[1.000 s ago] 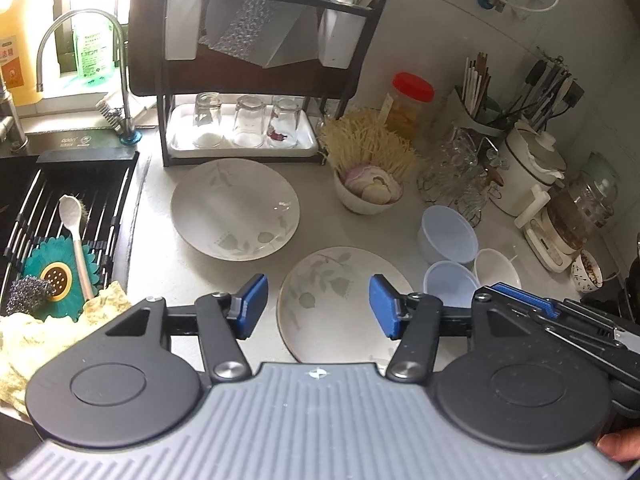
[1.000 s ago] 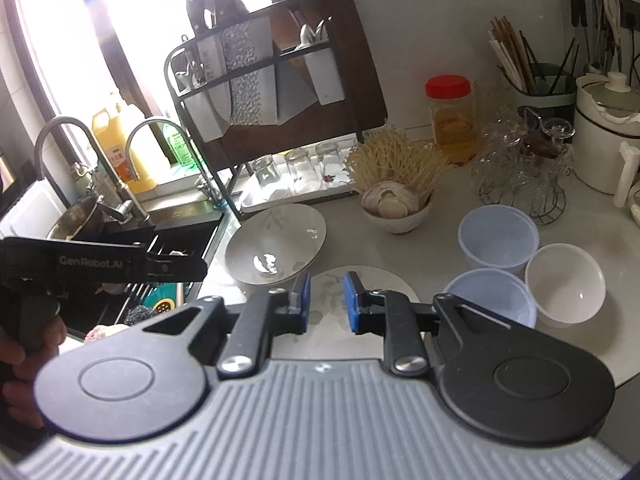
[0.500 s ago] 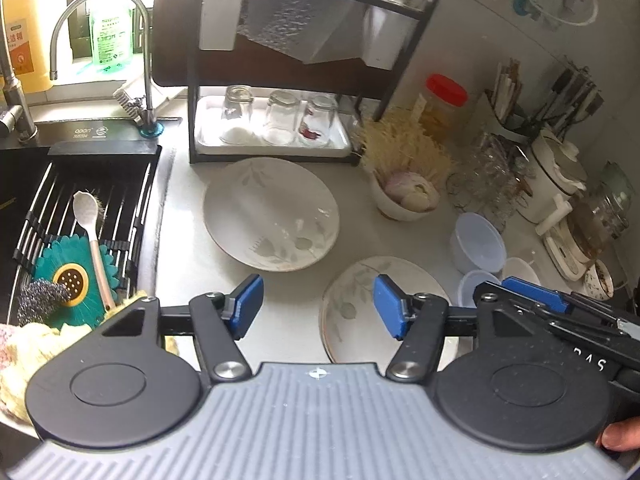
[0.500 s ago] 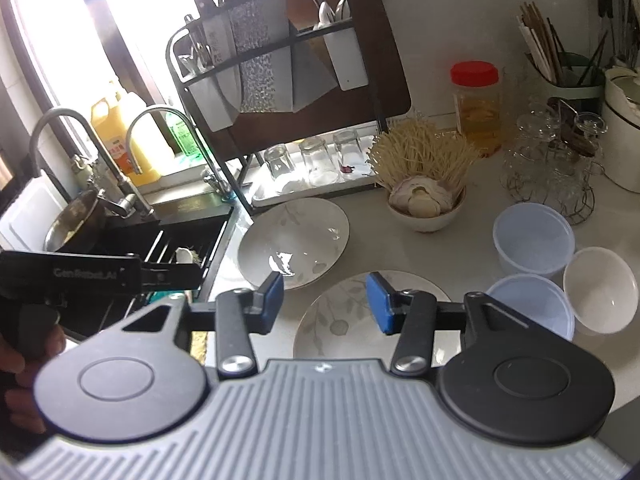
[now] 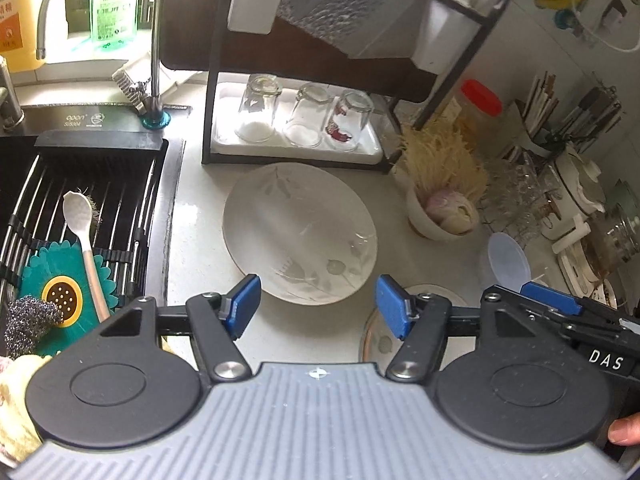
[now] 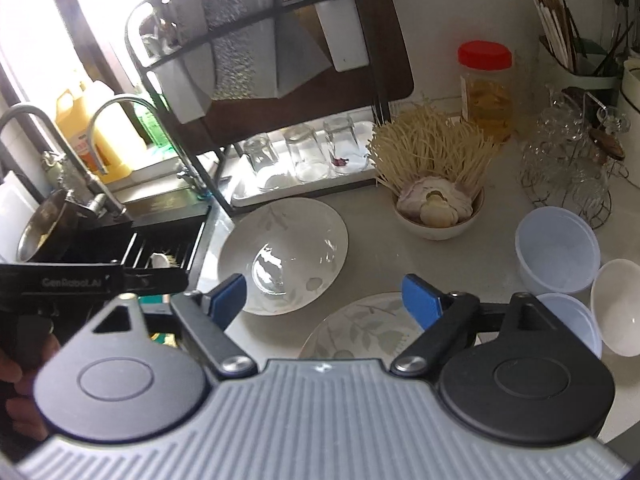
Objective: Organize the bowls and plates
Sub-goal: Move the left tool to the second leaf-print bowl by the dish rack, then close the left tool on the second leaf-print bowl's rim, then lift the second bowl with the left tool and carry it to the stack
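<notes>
A large white leaf-patterned plate [image 5: 298, 232] lies on the counter in front of the dish rack; it also shows in the right wrist view [image 6: 284, 254]. A smaller patterned plate [image 6: 360, 332] lies nearer, partly hidden by the right gripper, and shows at the left wrist view's lower right [image 5: 374, 338]. Two translucent plastic bowls [image 6: 558, 250] [image 6: 576, 320] and a small white bowl [image 6: 618, 306] sit at the right. My left gripper [image 5: 318, 306] is open and empty above the large plate's near rim. My right gripper [image 6: 328, 302] is open and empty above the small plate.
A black dish rack [image 5: 296, 120] holds three upturned glasses. A sink [image 5: 80, 208] with a drain rack, spoon and scrubbers is at the left. A bowl of garlic and noodles [image 6: 438, 204], a red-lidded jar [image 6: 486, 88], a glass stand [image 6: 568, 164] and utensils crowd the right.
My left gripper has moved left and forward from the small plate to the large plate. My right gripper has opened wide from nearly shut and come closer to the plates.
</notes>
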The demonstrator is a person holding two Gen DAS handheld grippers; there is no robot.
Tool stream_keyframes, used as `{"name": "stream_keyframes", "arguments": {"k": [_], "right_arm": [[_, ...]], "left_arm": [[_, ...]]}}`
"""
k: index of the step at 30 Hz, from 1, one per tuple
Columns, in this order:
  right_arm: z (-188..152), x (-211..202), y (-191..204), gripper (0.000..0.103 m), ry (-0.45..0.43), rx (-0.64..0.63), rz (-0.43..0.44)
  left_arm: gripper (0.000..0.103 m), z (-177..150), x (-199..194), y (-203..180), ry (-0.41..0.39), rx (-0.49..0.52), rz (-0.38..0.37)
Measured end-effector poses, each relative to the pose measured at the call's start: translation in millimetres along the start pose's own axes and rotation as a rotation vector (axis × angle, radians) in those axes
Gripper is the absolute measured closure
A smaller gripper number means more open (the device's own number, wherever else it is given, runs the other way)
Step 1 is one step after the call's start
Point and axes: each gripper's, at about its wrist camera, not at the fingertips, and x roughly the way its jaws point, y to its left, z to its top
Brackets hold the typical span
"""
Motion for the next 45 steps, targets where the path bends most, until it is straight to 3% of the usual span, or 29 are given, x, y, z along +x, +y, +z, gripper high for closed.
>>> {"name": "stream_keyframes", "arguments": {"k": [18, 24, 30, 35, 40, 45], "right_arm": [[5.2, 95.2, -7.0, 0.018, 0.089, 0.139, 0.006], [11.5, 133.2, -11.1, 0.027, 0.109, 0.146, -0.014], [14.0, 168.7, -16.6, 0.038, 0.107, 0.126, -0.068], [12.3, 187.4, -22.1, 0.050, 0.133, 0.132, -0.083], [12.2, 195.8, -20.2, 0.066, 0.147, 0.126, -0.052], [13.4, 195.7, -14.3, 0.073, 0.145, 0.115, -0.015]], "left_arm": [[0.033, 28.0, 98.4, 65.2, 0.096, -0.004, 0.029], [0.034, 42.6, 133.6, 83.9, 0.133, 0.002, 0.041], [0.034, 57.8, 158.3, 77.3, 0.168, 0.082, 0.057], [0.043, 65.3, 173.1, 74.0, 0.191, 0.090, 0.051], [0.067, 76.4, 181.4, 69.5, 0.207, 0.089, 0.036], [0.073, 80.7, 181.8, 67.5, 0.215, 0.093, 0.039]]}}
